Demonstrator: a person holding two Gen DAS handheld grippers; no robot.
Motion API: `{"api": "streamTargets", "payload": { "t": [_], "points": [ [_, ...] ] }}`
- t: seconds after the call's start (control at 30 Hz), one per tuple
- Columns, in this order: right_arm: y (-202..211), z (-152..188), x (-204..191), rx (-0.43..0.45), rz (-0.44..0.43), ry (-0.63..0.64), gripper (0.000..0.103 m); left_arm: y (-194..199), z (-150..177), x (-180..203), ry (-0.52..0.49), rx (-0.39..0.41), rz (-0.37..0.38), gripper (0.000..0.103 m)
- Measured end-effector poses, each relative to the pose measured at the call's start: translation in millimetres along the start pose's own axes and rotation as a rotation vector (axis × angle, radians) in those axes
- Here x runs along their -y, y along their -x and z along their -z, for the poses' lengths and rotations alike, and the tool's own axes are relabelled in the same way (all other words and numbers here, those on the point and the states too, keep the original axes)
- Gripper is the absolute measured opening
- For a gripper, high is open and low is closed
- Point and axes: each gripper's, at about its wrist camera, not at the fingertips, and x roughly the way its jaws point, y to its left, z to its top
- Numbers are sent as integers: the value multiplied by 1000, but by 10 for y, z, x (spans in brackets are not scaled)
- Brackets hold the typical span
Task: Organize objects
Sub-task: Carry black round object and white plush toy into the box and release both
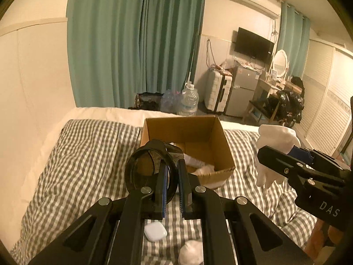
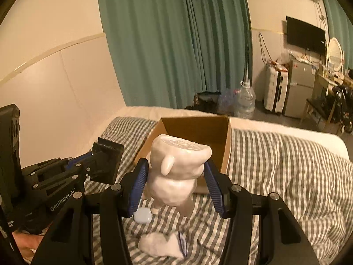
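Two grippers up over bed w/ grey-check duvet: left gripper pinched tight on dark round container, right gripper clamping white tooth model. Small white case on duvet below. Cardboard box just beyond. Far: teal curtains, TV.

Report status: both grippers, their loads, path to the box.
Left gripper shut on black ring. Right gripper shut on white figure. Cardboard box ahead, open, path clear.

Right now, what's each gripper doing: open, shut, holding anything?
Left gripper: shut on the rim of a dark round container.
Right gripper: shut on a white tooth model, lifted above the bed.
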Motion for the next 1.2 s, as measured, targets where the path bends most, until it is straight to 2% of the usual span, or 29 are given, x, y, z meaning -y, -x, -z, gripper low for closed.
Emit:
{"api": "streamTargets", "payload": {
  "t": [0.27, 0.57, 0.9, 1.2],
  "points": [
    [-208, -233, -2, 27, 1, 40, 52, -258, -220, -10, 2, 20, 6, 9],
    [-699, -344, 182, -5, 1, 29, 52, -737, -265, -61, 7, -1, 27, 9],
    [-1310, -291, 401, -65, 9, 9, 52, -1319, -200, -57, -7, -45, 66, 9],
    [-1745, -140, 570, -114, 14, -16, 52, -1710, -97, -70, -28, -88, 64, 9]
  ]
}}
